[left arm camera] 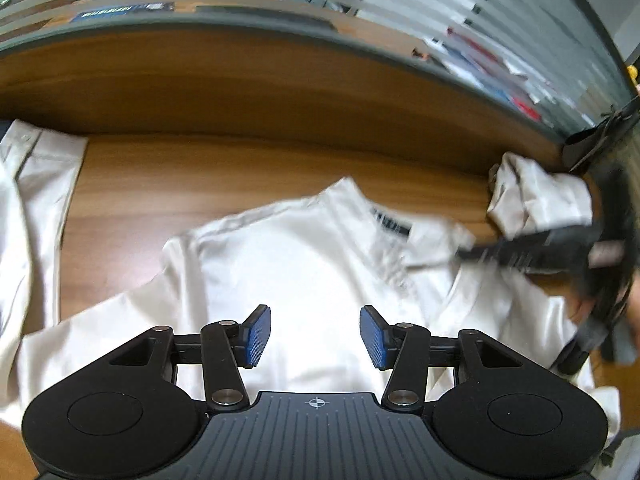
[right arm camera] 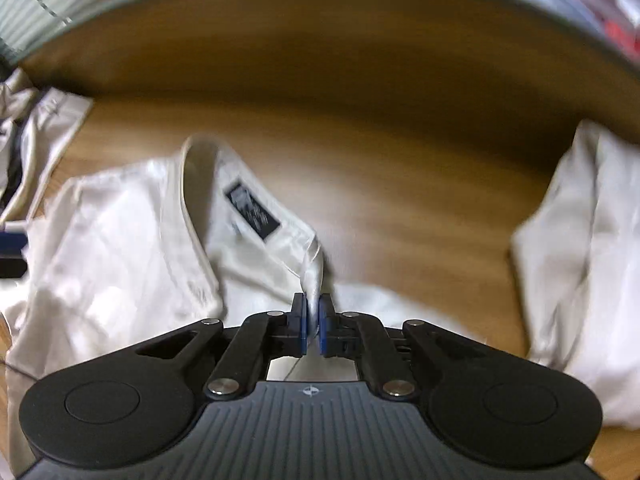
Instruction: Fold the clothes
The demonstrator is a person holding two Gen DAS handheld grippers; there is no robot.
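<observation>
Two black hand-held grippers with blue ribbed pads work over one cream, satin-like collared shirt (left arm camera: pixel 304 248) spread flat on a brown wood-grain table (left arm camera: pixel 240 160). The left gripper (left arm camera: pixel 315 334) hangs above the broad middle of the shirt with its jaws standing apart; bare cloth shows in the gap and the pads (left arm camera: pixel 256 336) do not press on anything. From this view the shirt's collar, with a dark woven label (left arm camera: pixel 390 222) inside it, lies further off and to the right, and one sleeve trails away to the left edge of the picture. The right gripper (right arm camera: pixel 313 322) has its jaws drawn almost together, pinching a raised fold of the shirt's fabric (right arm camera: pixel 314 268) at the collar's front edge, just beside the dark label (right arm camera: pixel 252 212). In the left wrist view the right gripper appears as a blurred black shape at the collar's right side, with a person's hand behind it too smeared to make out. A second bunch of the same cream cloth (right arm camera: pixel 580 264) lies crumpled to the right, near the table's far rim. Behind the table runs a wall of frosted striped glass (left arm camera: pixel 420 4).
</observation>
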